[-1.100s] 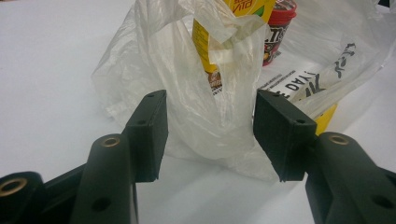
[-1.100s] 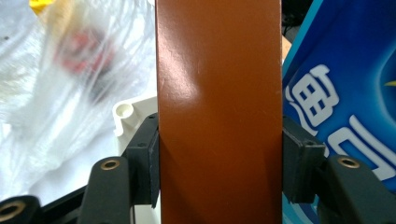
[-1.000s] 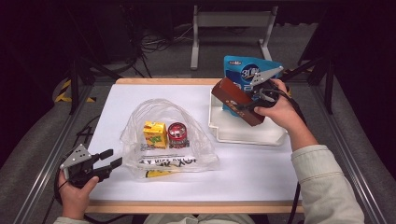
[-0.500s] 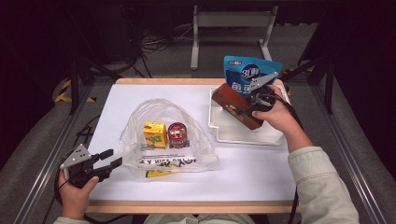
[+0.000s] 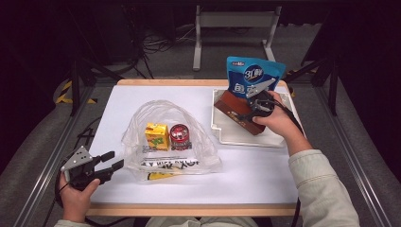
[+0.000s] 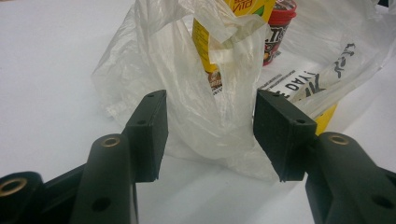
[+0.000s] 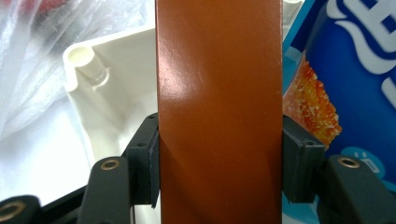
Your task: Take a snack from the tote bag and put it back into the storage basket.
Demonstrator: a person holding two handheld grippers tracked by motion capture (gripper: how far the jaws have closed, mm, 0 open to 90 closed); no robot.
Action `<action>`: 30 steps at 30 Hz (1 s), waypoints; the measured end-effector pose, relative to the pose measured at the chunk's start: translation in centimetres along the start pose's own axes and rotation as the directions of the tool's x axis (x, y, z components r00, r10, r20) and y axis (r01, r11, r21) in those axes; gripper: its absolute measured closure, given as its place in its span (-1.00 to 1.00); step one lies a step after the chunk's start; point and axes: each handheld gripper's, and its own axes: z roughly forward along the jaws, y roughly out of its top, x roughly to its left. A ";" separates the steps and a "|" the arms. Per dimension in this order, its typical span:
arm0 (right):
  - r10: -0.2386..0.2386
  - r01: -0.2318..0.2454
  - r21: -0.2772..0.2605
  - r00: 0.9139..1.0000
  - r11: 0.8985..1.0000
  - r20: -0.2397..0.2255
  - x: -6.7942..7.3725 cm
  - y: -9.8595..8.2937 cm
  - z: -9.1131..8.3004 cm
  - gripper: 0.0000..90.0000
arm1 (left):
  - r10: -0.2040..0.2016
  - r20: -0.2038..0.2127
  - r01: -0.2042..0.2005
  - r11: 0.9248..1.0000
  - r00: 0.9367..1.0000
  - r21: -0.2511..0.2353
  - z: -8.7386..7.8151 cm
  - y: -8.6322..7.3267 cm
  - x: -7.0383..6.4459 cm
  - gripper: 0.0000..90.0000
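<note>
A brown box (image 5: 238, 111) is clamped between the jaws of the right claw (image 5: 255, 109) over the white tray (image 5: 227, 135), beside a blue pouch (image 5: 254, 74). The left claw (image 5: 109, 161) is held wide open and empty at the clear plastic bag (image 5: 189, 142) on the counter (image 5: 255, 175).

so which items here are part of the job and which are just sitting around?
In the job:
- right claw, shut on the flat brown rectangular box
- white plastic tray under it

Lying about:
- blue snack pouch
- clear plastic bag
- yellow juice carton
- red-lidded cup
- left claw, open
</note>
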 end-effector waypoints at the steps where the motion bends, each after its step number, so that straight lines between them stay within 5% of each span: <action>1: 0.001 -0.001 0.000 1.000 1.000 0.000 0.0 -0.1 0.1 -0.05 | 0.000 0.000 0.000 1.000 1.000 0.001 0.0 0.0 0.0 0.02; 13: 0.005 -0.005 0.050 1.000 0.999 0.001 -0.1 -0.8 1.6 -0.05 | -0.001 0.001 0.001 1.000 1.000 0.001 0.0 0.0 0.0 0.02; 30: 0.031 -0.032 0.049 0.999 0.998 0.005 -0.3 -1.2 2.1 -0.06 | 0.002 0.000 -0.002 1.000 1.000 0.002 0.0 0.0 0.0 0.02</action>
